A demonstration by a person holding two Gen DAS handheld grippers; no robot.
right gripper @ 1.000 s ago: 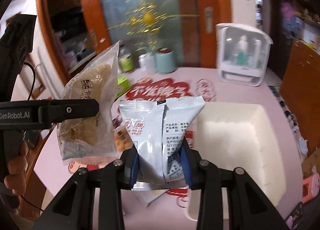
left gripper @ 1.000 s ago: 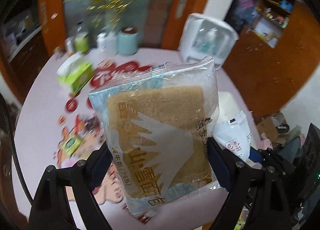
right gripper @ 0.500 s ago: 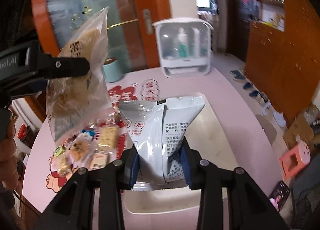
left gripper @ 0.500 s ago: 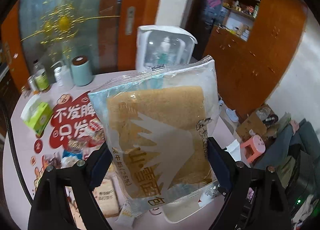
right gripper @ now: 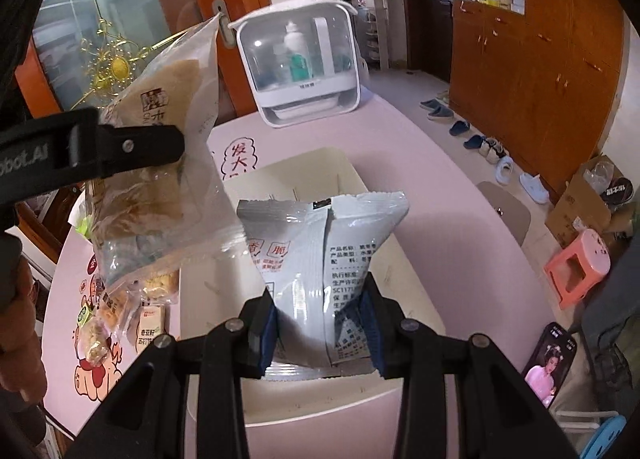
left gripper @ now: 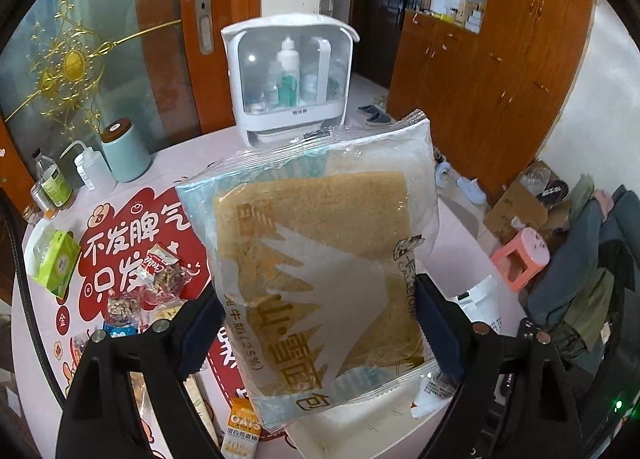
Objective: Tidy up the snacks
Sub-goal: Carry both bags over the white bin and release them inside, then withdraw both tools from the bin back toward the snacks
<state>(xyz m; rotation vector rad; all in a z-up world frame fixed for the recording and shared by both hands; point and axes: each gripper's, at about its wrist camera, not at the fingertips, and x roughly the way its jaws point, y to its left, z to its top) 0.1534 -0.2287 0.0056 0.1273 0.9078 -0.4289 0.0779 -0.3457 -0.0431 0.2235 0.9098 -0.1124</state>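
spreading under everything is the pink round table (right gripper: 460, 219), with a red printed mat (left gripper: 120, 255) toward its left side. a white storage case (left gripper: 288, 79) with bottles inside stands at the table's far edge. a white bin (right gripper: 304, 399) sits near the table's front edge. the left gripper (left gripper: 316, 323) is clamped on a clear bread pack (left gripper: 320, 271), held upright in the air above the table, over the bin's left edge in the right wrist view. the right gripper (right gripper: 320, 331) is clamped on a silver snack pouch (right gripper: 324, 255), held upright directly above the bin. a teal canister (left gripper: 124, 151) stands at the far left edge, a squeeze bottle (left gripper: 94, 171) just beside it. a green tissue box (left gripper: 56, 263) lies at the left edge. small snack packets (right gripper: 120, 311) lie scattered on the mat left of the bin.
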